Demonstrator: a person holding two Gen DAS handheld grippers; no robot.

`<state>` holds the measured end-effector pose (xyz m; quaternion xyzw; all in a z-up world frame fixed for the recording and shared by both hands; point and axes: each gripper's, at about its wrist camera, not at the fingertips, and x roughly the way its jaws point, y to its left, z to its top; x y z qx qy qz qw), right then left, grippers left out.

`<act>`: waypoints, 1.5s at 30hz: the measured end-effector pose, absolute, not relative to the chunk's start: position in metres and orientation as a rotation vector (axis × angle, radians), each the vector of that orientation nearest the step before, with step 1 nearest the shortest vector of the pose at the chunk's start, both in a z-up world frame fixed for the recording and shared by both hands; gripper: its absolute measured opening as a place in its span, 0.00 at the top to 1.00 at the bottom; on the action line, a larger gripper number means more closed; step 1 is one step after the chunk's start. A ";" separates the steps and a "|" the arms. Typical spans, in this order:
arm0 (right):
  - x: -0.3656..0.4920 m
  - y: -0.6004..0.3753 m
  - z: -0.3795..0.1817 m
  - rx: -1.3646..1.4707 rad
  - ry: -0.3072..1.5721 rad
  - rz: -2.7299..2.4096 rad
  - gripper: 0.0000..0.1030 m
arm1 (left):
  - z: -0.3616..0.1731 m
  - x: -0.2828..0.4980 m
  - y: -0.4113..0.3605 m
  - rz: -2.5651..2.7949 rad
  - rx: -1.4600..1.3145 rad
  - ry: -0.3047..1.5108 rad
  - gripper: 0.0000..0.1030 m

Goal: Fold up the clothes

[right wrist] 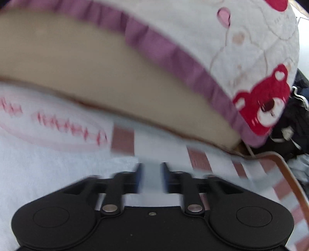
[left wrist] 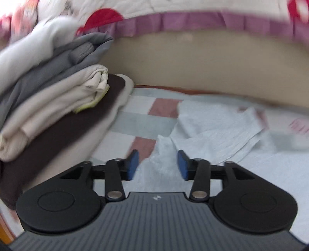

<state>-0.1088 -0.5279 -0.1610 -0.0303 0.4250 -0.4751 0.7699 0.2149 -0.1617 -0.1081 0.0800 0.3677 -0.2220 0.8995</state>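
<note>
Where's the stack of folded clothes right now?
In the left wrist view, the stack of folded grey, cream and dark brown clothes sits at the left on the checked bedcover, left of the crumpled white garment and below the purple-trimmed quilt.

A stack of folded clothes fills the left of the left wrist frame, resting on the bed; a crumpled garment lies centre-right, with a quilt along the top

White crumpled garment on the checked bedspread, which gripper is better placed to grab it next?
Left. The left gripper is open with the white crumpled garment bunched between its fingers; the right gripper faces flat fabric.
</note>
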 end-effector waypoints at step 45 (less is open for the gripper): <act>0.153 -0.293 -0.119 -0.885 1.065 0.353 0.54 | -0.167 0.210 -0.098 -0.808 -0.177 0.813 0.69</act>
